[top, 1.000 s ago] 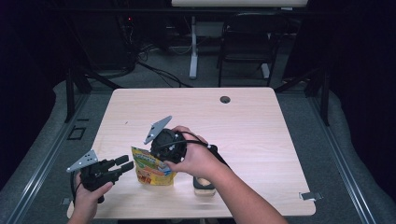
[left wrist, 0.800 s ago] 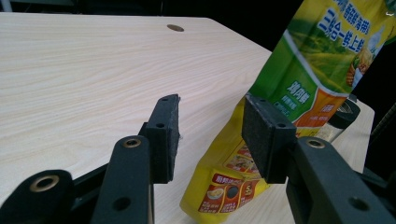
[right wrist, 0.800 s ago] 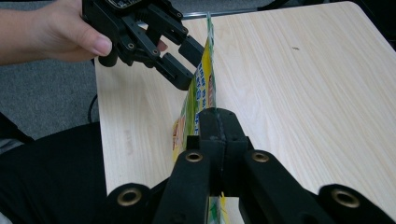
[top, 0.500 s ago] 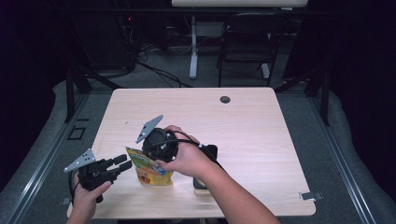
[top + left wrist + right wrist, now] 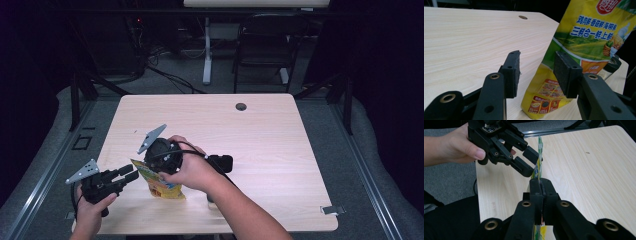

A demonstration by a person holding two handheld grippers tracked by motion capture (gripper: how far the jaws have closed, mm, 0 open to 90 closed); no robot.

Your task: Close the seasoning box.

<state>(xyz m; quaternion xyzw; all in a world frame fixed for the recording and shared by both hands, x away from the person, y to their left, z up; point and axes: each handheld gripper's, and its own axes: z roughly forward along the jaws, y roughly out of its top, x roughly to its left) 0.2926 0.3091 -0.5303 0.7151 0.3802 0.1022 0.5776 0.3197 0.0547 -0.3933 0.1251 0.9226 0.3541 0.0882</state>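
Observation:
A yellow printed food pouch (image 5: 161, 186) stands upright near the front left of the wooden table (image 5: 280, 135). My right gripper (image 5: 151, 171) comes down on it from the right. In the right gripper view its jaws (image 5: 540, 185) are shut on the pouch's thin top edge (image 5: 539, 166). My left gripper (image 5: 129, 175) is held low at the pouch's left side, open. In the left gripper view the pads (image 5: 537, 72) stand apart, with the pouch (image 5: 584, 37) just beyond the gap and slightly right. The right gripper view shows the left gripper (image 5: 529, 162) beside the pouch's edge; I cannot tell whether they touch.
A small jar with a black lid (image 5: 612, 65) stands right behind the pouch. A round cable hole (image 5: 241, 106) sits near the table's far edge. Beyond the table are a chair (image 5: 260, 50) and floor cables. The table's front left corner is close to both hands.
My right hand has carried the pouch a little to the left, toward the left gripper. The left gripper has stayed in place.

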